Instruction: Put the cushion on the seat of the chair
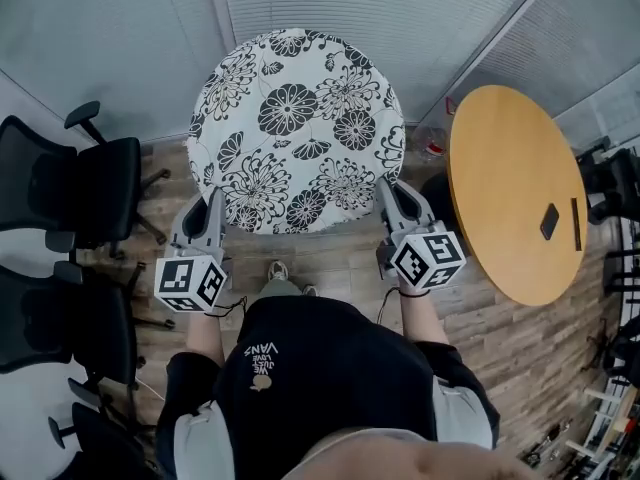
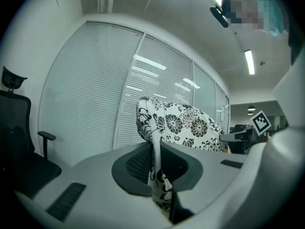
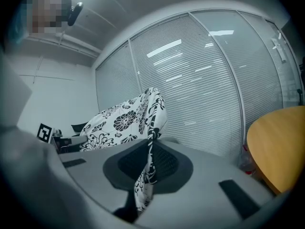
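Note:
A round white cushion (image 1: 296, 128) with black flower print hangs in the air in front of me, held flat between both grippers. My left gripper (image 1: 213, 208) is shut on the cushion's near left edge, and the cloth (image 2: 156, 175) shows pinched between its jaws. At the near right edge my right gripper (image 1: 389, 196) is shut on the fabric (image 3: 147, 171) the same way. Black office chairs (image 1: 75, 188) stand at the left, apart from the cushion. Whatever lies under the cushion is hidden.
A round wooden table (image 1: 515, 188) stands at the right with a small dark object (image 1: 549, 220) on it. More black chairs (image 1: 610, 183) sit at the far right. White blinds (image 1: 400, 8) line the wall ahead. The floor (image 1: 330, 263) is wood plank.

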Demonstrator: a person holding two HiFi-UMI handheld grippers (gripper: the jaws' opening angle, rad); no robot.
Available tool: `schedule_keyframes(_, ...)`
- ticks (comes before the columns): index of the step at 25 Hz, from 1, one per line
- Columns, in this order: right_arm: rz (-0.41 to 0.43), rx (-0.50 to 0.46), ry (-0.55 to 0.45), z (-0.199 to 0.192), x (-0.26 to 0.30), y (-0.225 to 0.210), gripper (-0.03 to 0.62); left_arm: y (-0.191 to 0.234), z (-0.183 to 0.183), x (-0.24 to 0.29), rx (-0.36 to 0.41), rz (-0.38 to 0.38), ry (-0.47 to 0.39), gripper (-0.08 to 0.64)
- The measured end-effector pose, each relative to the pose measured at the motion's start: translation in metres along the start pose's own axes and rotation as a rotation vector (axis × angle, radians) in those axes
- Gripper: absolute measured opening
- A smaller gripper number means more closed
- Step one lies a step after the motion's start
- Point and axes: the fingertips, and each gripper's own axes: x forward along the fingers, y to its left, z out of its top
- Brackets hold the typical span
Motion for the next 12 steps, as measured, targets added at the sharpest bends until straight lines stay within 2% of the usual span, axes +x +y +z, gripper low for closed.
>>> schedule_keyframes(6,0.005,0.012,0.056,0.0069,0.0008,-0.0016,0.031,-0.0057,0.0069,-0.0022,-0.021,0.016,0.037,0.035)
schedule_keyframes(12,-0.010,0.013,0.043,0.0056,0.0003,-0.0022,0.031,-0.0010,0.0048,-0.0003,-0.021,0.009,0.034,0.035)
